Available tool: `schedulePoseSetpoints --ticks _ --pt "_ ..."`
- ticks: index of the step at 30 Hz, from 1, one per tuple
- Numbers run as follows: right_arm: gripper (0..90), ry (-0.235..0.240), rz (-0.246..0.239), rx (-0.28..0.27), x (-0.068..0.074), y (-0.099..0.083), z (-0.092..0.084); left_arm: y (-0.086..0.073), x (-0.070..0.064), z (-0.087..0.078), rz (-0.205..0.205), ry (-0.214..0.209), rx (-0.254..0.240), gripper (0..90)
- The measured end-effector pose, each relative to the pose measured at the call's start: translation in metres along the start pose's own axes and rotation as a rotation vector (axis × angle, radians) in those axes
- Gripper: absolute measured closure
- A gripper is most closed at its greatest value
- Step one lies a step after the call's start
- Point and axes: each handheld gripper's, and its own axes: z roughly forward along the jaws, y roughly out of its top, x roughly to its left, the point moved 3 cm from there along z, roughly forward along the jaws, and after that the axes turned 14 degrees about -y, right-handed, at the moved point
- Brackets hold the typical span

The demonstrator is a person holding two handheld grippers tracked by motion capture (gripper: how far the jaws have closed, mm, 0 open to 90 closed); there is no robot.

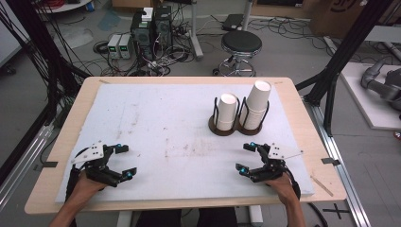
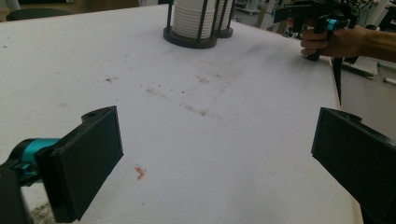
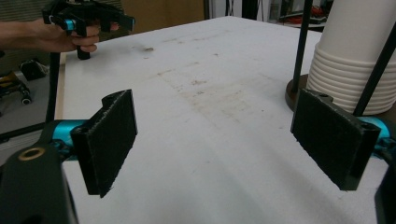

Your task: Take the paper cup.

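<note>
Two stacks of white paper cups stand in black wire holders on dark round bases at the back right of the white mat: a shorter stack [image 1: 227,111] and a taller one [image 1: 257,104]. My left gripper [image 1: 126,161] rests open near the front left, nothing between its jaws. At the front right, my right gripper [image 1: 245,157] is open too, just in front of the holders. In the left gripper view the open jaws [image 2: 215,158] frame bare mat, with the cup holder [image 2: 191,18] far ahead. From the right gripper [image 3: 215,140], a cup stack [image 3: 350,60] stands close beyond the right jaw.
The white mat [image 1: 165,123] is stained near its middle and lies on a wooden table [image 1: 75,109]. Behind the table are a black stool [image 1: 241,45], computer towers [image 1: 151,28] and floor cables. Black frame posts [image 1: 340,61] flank the table.
</note>
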Motion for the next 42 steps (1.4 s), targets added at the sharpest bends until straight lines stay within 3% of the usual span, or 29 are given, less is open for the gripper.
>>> schedulePoseSetpoints --ticks 12,18,25,29,33,37,42 --pt "15.0 -0.001 -0.056 0.074 0.004 0.002 0.008 0.000 0.000 0.000 -0.002 0.003 0.001 1.8" --pt "15.0 -0.008 -0.051 0.057 0.009 0.016 0.003 0.000 0.000 0.000 -0.006 0.001 -0.001 1.8" --pt "15.1 -0.015 0.006 0.006 0.012 0.051 -0.014 0.000 0.001 0.000 -0.009 0.000 -0.001 1.8" --pt "15.1 -0.034 -0.005 -0.009 0.011 0.067 -0.021 0.000 0.001 0.000 -0.008 0.000 -0.002 1.8" --pt "15.0 -0.073 -0.029 -0.024 0.006 0.089 -0.030 0.000 0.001 0.000 -0.011 0.002 -0.001 1.8" --pt "15.1 -0.107 -0.022 -0.032 0.001 0.107 -0.038 0.000 0.001 0.000 -0.016 0.003 -0.005 1.8" --pt "15.1 -0.179 -0.031 -0.031 -0.006 0.139 -0.051 0.000 0.001 0.001 -0.010 0.003 0.005 1.8"
